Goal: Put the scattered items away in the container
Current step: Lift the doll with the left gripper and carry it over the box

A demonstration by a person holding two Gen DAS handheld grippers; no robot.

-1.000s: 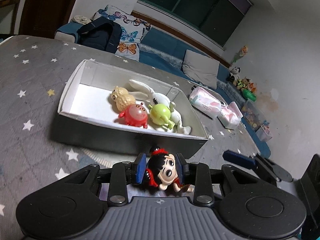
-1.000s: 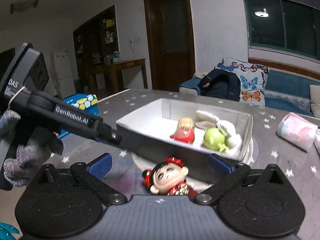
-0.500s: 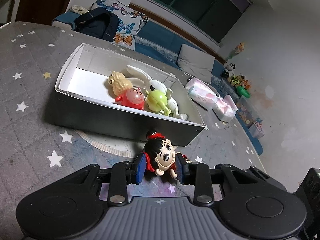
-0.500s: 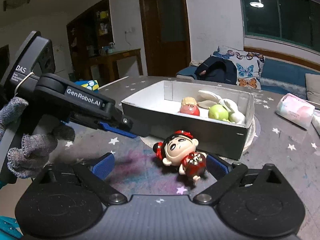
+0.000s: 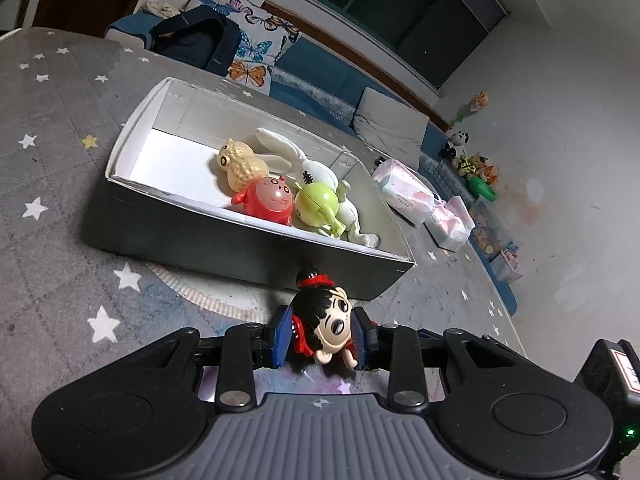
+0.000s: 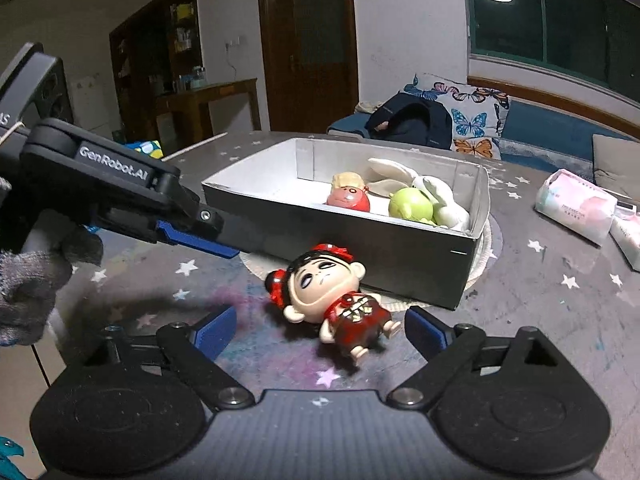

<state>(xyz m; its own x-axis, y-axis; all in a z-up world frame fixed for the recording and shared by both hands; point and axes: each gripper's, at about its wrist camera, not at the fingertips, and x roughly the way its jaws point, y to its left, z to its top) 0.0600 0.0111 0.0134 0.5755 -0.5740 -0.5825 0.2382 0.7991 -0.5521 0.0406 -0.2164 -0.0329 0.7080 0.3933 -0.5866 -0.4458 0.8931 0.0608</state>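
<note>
Doll point(image 6: 320, 284) lies face-up on the starry tabletop point(image 6: 560, 320), just in front of the box point(image 6: 360, 248) that holds four other toys. Right claw point(image 6: 320, 320) is spread wide, fingers either side of the doll, not touching. Left claw point(image 5: 320, 338) frames the doll's head with pads narrowly apart; the right wrist view shows it short of the doll.

Doll point(image 6: 328, 300): black hair, red bow, red dress, pale face. Box point(image 5: 256, 246): dark grey outside, white inside. Toys in it: red round one point(image 5: 267, 200), lime green point(image 5: 316, 204), tan peanut point(image 5: 240, 166), white rabbit point(image 5: 304, 164). Cloth point(image 5: 48, 184): grey, white stars. Gripper pads point(image 6: 214, 328) blue.
</note>
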